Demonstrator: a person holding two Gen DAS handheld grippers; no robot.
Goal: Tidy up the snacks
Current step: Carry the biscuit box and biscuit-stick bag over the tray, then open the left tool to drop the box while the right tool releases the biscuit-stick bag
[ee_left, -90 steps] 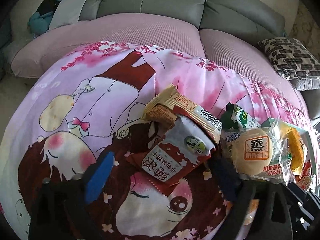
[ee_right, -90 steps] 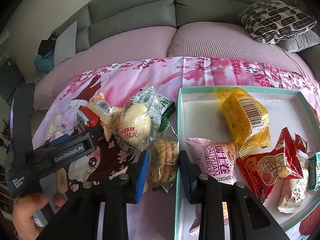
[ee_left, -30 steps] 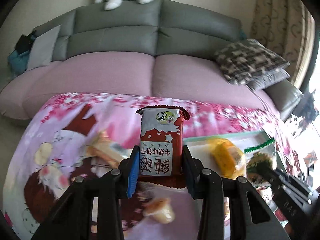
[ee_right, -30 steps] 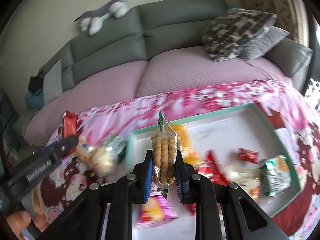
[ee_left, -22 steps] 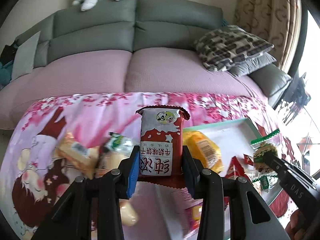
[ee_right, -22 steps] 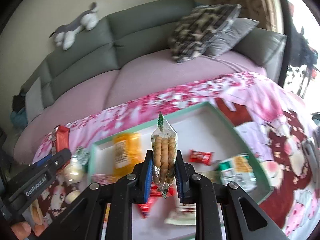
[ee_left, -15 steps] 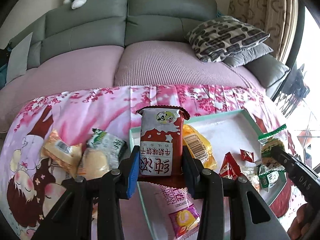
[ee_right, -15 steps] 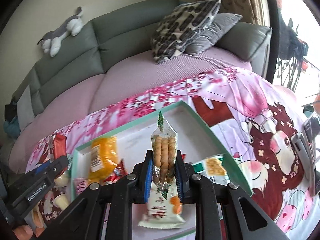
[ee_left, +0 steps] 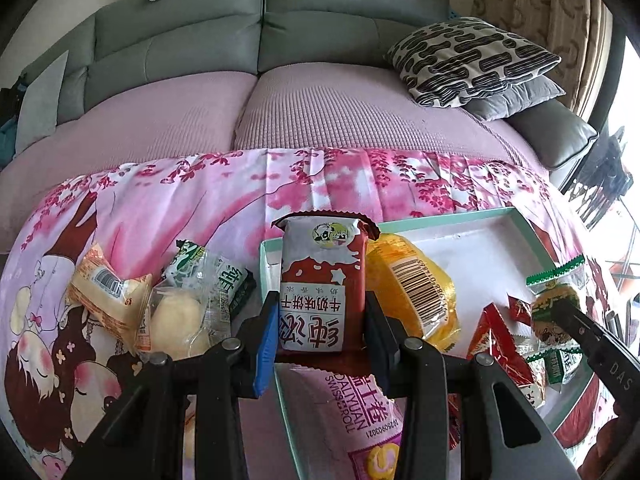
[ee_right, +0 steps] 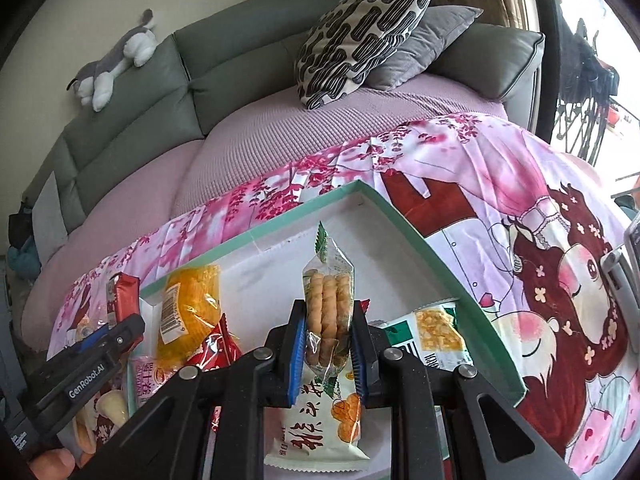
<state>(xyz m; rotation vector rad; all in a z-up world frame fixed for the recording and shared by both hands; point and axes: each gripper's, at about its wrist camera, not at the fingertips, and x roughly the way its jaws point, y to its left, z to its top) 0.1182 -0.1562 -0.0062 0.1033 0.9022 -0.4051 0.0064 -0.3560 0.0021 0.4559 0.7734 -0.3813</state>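
Two packets ride clamped in jaws: left gripper (ee_left: 320,340) pinches the milk biscuit pack (ee_left: 323,286), right gripper (ee_right: 326,354) the biscuit-stick bag (ee_right: 329,308) (both upright), poised over the tray (ee_right: 460,276) for dropping.

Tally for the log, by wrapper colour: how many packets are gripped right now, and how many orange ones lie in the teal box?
Red-and-white packet: 1, in the left gripper
Clear packet of biscuit sticks: 1, in the right gripper
Orange packet: 1, in the teal box
Total: 3
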